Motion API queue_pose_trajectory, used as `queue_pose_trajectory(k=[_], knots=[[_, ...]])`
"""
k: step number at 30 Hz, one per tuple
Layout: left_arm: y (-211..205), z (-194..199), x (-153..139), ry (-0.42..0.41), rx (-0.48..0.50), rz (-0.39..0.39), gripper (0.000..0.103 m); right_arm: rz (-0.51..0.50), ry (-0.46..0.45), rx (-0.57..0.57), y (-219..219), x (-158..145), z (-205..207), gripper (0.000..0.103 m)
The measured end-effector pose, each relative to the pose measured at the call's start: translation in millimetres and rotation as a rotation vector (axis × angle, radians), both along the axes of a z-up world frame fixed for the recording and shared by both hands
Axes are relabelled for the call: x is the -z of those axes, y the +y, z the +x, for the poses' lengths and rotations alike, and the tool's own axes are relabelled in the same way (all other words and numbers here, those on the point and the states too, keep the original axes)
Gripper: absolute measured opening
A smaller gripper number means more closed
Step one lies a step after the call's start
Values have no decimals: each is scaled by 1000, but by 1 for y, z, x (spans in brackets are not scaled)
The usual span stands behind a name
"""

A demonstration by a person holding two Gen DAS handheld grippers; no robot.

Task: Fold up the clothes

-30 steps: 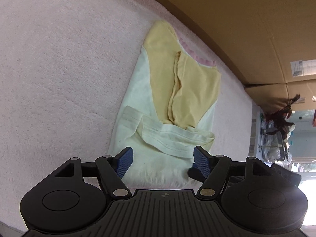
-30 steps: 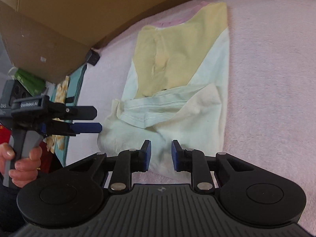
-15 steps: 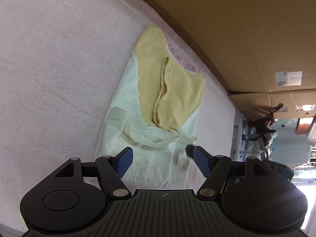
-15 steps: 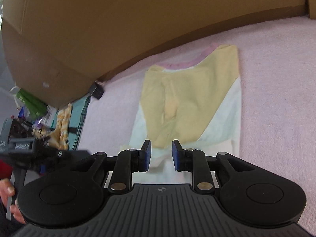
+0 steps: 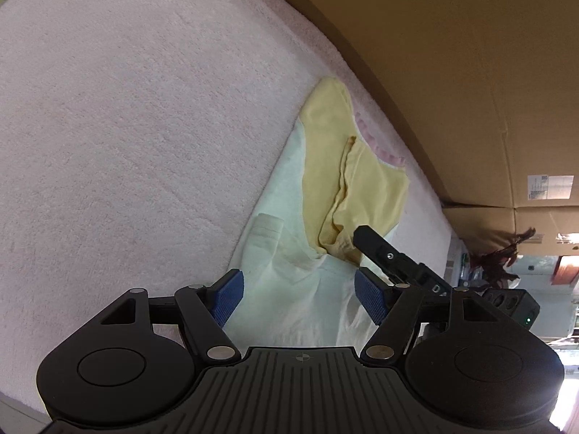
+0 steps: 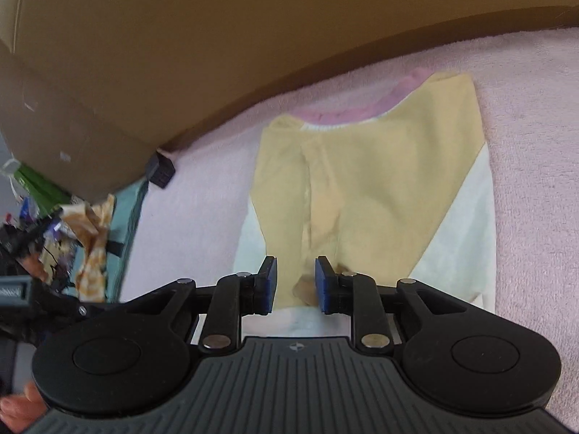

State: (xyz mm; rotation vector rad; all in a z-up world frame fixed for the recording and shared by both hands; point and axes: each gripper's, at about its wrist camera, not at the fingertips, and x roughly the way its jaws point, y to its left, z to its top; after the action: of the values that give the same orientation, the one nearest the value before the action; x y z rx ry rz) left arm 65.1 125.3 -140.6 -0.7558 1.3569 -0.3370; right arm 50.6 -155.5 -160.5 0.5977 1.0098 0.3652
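- my left gripper (image 5: 300,298) is nearest in its own view, its 2 blue pads spread wide with nothing caught between them; it hangs over the near, pale end of the garment.
- my right gripper (image 6: 296,285) has its jaws set to a narrow gap, parted and not pinching anything; through the gap i see the yellow cloth lying flat below.
- in the left view, one black finger (image 5: 376,244) of my right gripper reaches in from the right, over the lower edge of the yellow part.
- the garment (image 6: 380,195) is a small top, yellow across the upper part and pale cream at the sides and near end, with a pink ribbed collar (image 6: 336,114) at the far end.
- it lies partly folded on the pink fleecy cover (image 5: 126,126); a cream sleeve (image 5: 275,238) is laid across the body and a yellow flap is doubled over with a crease running down it.
- the collar end lies near the brown cardboard wall (image 6: 217,36), which runs along the far edge of the cover.
- at the left of the right view, past the cover's edge, sits a blurred clutter of wrappers (image 6: 90,238) and a small dark block (image 6: 160,170).
- a bit of my hand (image 6: 18,410) shows at the bottom left corner there.
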Motion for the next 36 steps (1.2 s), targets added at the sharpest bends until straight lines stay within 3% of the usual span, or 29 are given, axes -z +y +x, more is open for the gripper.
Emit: queue_pose_trajectory(k=[3,6,8,11,15,21,26,29,32,36], knots=[[9,-2,-2,-16,-31,-8,81,56,4,-74,8,-8,-4,27],[16,0,-5,-27,-94,-7,81,144,80,-168,33,4,-2,29],[19,3,-7,-30,-114,-10,81,133,120,-164,44,18,4,29],[14,6,-11,-37,-88,-22,81,127,116,-55,38,28,12,22],[-5,10,-16,-57,3,-62,84,249,46,100,0,11,8,38],[-45,25,10,-38,97,-60,85,135,6,171,-58,-18,-26,38],[-64,37,36,-27,156,-14,85,50,114,162,-76,5,-54,38],[-65,38,49,-29,170,-19,85,53,148,216,-89,19,-70,28],[-58,37,41,-46,175,-7,85,53,110,300,-96,8,-78,33],[-60,30,22,-84,194,-29,86,94,53,241,-85,-7,-70,35]])
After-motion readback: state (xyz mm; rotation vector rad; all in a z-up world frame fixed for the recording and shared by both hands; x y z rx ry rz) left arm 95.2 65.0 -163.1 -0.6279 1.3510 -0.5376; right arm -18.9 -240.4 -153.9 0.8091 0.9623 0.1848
